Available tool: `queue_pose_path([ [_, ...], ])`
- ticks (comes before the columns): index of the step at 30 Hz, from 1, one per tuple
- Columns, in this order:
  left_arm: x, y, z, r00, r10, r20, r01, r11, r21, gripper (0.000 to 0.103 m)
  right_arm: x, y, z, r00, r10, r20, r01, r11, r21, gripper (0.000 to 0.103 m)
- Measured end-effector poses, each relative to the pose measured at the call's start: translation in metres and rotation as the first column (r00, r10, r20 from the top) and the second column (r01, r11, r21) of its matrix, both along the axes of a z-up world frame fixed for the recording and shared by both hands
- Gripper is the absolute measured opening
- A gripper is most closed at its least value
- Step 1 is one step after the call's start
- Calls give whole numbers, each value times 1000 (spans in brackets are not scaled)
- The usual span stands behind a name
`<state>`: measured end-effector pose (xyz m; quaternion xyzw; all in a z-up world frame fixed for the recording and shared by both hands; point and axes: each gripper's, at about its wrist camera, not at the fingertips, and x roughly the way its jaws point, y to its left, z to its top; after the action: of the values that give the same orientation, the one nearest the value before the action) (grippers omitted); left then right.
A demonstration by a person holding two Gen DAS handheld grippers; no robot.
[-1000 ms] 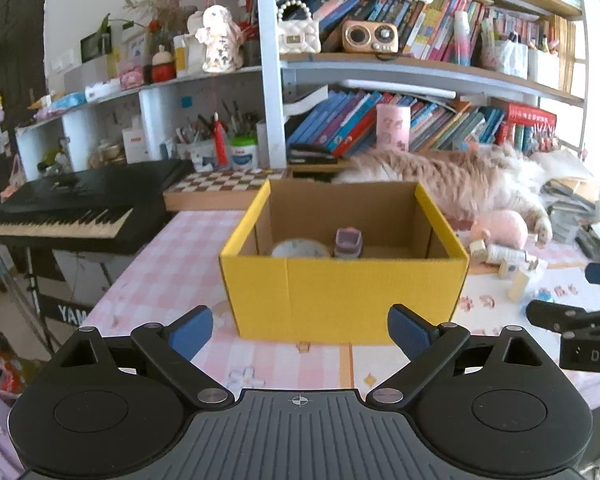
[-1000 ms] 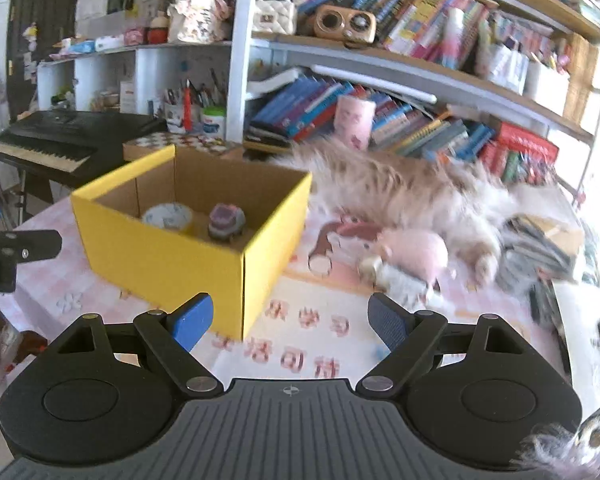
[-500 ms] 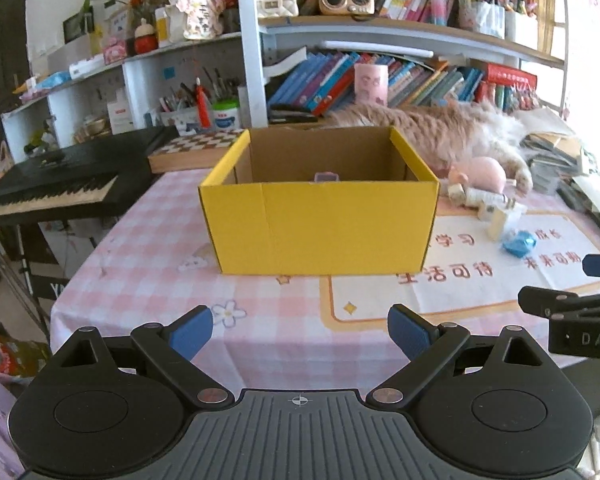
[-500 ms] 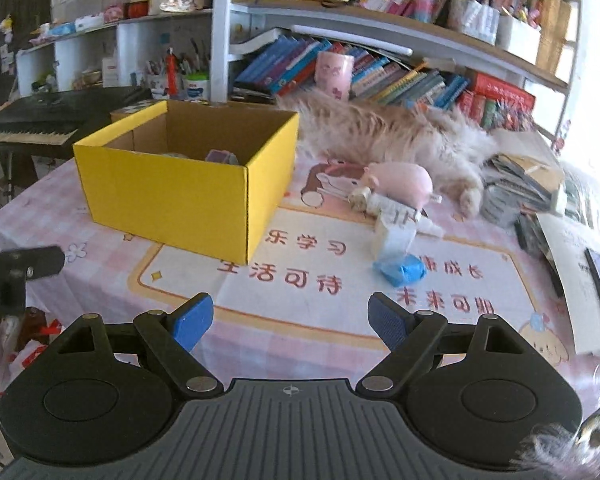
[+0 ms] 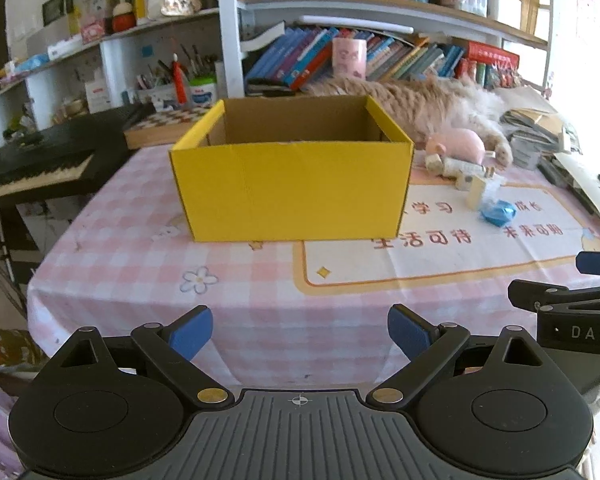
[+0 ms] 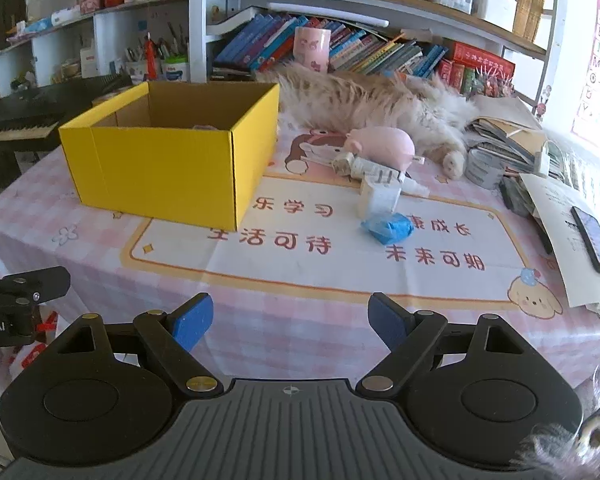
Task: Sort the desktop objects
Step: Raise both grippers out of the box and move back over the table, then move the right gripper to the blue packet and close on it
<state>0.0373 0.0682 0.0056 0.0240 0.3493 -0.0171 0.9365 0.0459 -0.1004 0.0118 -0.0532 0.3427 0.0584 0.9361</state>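
A yellow cardboard box (image 5: 292, 188) stands open on the pink checked tablecloth; it also shows in the right wrist view (image 6: 168, 168). Its contents are hidden from here. To its right lie a blue crumpled packet (image 6: 388, 227), a white charger block (image 6: 378, 198), a white tube (image 6: 374, 168) and a pink pig toy (image 6: 384, 146). My left gripper (image 5: 300, 330) is open and empty at the table's near edge. My right gripper (image 6: 290, 320) is open and empty, also back at the near edge, to the right of the left one.
A fluffy cat (image 6: 372, 100) lies behind the objects. A phone (image 6: 594, 240) and stacked papers (image 6: 512, 136) lie at the right. A black keyboard (image 5: 40, 156) stands left of the table. Bookshelves (image 5: 380, 52) fill the back.
Both grippers have pulled back and down from above the box to the table's near edge. The box now looks farther off and its inside is no longer visible.
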Motion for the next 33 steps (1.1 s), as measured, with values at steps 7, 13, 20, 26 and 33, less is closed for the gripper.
queue_pose_path([
  [7, 8, -12, -6, 998, -58, -32, 58, 998, -6, 96, -2, -10, -4, 999, -44, -24, 44, 999, -9, 84],
  [13, 18, -27, -12, 992, -110, -62, 110, 994, -14, 96, -3, -22, -9, 995, -94, -46, 93, 996, -9, 84],
  [20, 29, -51, -18, 984, -155, -93, 152, 988, -29, 96, -1, -44, -12, 987, -144, -69, 144, 990, -14, 84],
  [26, 41, -72, -18, 979, -175, -107, 173, 984, -30, 96, 7, -65, -14, 981, -173, -85, 172, 985, -14, 84],
  [33, 56, -106, -21, 970, -209, -124, 207, 978, -25, 96, 22, -92, -15, 978, -181, -104, 181, 983, -13, 84],
])
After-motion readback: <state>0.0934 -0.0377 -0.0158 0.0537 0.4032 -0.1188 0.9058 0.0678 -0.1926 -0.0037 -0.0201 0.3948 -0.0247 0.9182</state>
